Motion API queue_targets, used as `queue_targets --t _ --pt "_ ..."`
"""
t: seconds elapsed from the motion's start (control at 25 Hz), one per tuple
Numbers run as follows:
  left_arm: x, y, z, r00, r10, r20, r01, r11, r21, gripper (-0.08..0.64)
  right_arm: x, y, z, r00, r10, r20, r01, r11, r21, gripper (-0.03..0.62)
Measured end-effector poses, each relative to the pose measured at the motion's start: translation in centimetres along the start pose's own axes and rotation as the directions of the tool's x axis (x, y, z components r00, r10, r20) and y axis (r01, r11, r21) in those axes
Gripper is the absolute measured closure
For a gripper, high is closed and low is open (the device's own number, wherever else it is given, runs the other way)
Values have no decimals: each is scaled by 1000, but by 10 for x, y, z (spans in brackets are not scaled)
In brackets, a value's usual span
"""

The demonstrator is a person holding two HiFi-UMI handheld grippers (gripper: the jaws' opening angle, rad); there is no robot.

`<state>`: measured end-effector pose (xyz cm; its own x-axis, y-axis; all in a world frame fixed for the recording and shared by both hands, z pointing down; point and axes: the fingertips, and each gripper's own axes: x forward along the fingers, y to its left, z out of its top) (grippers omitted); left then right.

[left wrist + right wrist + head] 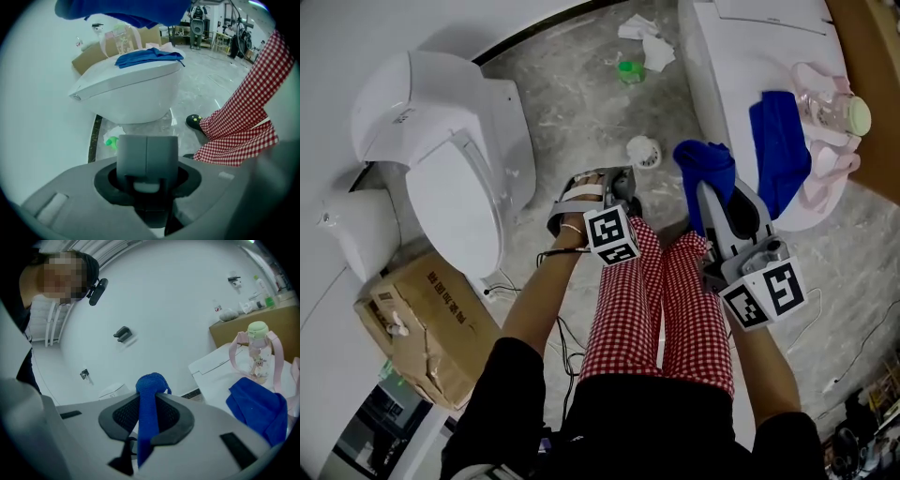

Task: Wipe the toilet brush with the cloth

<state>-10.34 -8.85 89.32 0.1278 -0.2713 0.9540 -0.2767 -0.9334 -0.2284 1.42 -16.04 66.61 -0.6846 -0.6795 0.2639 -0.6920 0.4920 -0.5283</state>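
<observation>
Left gripper [146, 163]: fingers clamped on a grey, square-sectioned block of matte plastic with a seam down its middle, dark pads spread round it. In the head view a round, white, ribbed head sits just past this gripper's tips. Block and head read as one toilet brush [644, 152], though the join between them is not visible. The gripper points steeply down over the mottled grey stone floor [572, 89], between the glossy white ceramic toilet [450, 178] and the person's red-and-white checked trousers [661, 300].

Right gripper [149, 416]: black mesh-faced fingers pinch a blue cloth [150, 399] of nubbly knit. The cloth is folded into a narrow band, with a rounded bunch standing above the pads and a tail hanging below. In the head view it is held near the brush, to its right.

Second white toilet [722, 66], closed lid smooth and flat. On it lie a crumpled second blue rag [780, 150] and a clear bottle with a pale green cap and pink straps [848, 112]. A creased brown cardboard box [431, 319] sits beside the first toilet.
</observation>
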Motion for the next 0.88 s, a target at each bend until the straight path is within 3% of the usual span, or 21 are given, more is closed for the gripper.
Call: queue_targets --t 0.56,0.88 --pt "-54 27 11 995 75 70 -64 986 -154 399 6 19 14 1000 29 2 -29 999 -37 528" --pt "-91 39 17 982 146 116 -106 949 -298 399 7 31 17 999 33 11 -32 999 -36 528"
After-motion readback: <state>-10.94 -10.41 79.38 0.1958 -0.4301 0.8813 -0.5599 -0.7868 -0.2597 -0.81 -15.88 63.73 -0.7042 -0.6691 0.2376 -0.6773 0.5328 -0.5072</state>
